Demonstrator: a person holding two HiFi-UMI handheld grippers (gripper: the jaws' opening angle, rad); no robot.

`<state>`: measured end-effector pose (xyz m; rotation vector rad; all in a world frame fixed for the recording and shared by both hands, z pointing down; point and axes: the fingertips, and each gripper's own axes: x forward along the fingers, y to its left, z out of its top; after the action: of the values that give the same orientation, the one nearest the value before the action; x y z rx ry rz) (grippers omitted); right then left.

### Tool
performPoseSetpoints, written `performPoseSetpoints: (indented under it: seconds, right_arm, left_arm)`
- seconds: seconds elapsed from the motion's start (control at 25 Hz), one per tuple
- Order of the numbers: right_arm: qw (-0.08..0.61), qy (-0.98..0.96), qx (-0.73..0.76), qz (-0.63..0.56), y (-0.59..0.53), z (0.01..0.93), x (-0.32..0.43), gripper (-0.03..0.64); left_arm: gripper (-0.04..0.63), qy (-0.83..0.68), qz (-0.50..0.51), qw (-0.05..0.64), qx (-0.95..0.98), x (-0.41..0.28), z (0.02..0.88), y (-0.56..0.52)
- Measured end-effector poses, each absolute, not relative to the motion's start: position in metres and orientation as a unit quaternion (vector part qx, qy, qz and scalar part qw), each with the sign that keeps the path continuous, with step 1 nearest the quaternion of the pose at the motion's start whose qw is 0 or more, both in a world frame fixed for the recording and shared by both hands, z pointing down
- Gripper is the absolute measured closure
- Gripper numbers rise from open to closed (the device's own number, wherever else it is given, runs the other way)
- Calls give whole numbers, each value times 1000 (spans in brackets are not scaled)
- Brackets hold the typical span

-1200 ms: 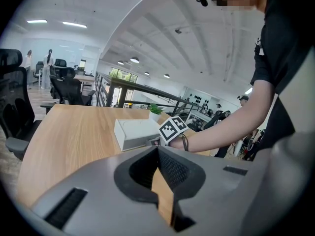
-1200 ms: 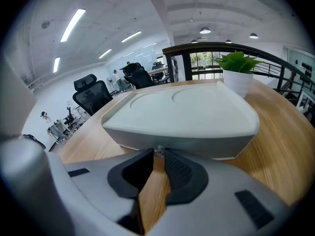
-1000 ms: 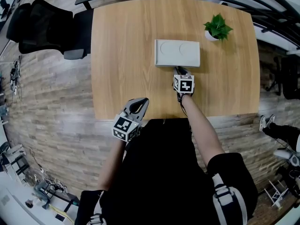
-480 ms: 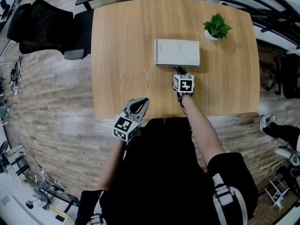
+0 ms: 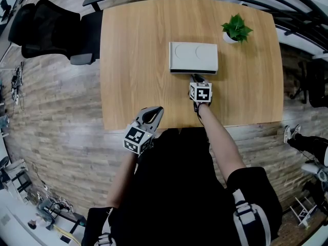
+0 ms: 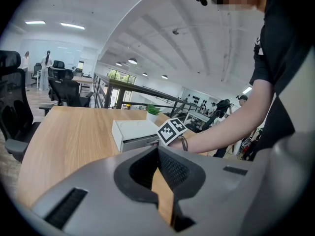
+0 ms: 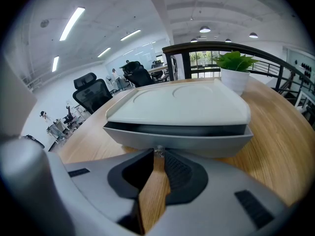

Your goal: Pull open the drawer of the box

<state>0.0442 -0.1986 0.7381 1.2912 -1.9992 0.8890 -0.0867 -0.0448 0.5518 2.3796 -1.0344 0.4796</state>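
**Drawer's barely cracked, so pull it straight**

The left gripper (image 5: 152, 113) hangs at the table's (image 5: 128, 60) near edge, jaws almost together on nothing. The white box (image 5: 193, 57) sits mid-table toward the far edge, its drawer (image 7: 177, 140) open a sliver. The right gripper (image 7: 158, 157) is pinched on the tiny drawer knob (image 7: 158, 151). I'd pull level, straight toward the near edge. Nothing braces the box, so it might slide.

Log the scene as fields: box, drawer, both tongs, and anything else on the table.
box: white, flat, mid-table
drawer: slightly open, dark gap under the box top
right tongs: shut on the drawer knob
left tongs: shut, empty, at the near edge of the table, away from the box
other: potted plant beyond the box, to its right
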Motion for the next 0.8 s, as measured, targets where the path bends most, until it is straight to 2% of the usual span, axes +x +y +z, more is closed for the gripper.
performPoseSetpoints:
  seconds: [0.8]
  right_arm:
    - [289, -750, 487, 341, -176, 740, 44, 537]
  left_arm:
    - [574, -372, 176, 244, 878, -83, 552, -31]
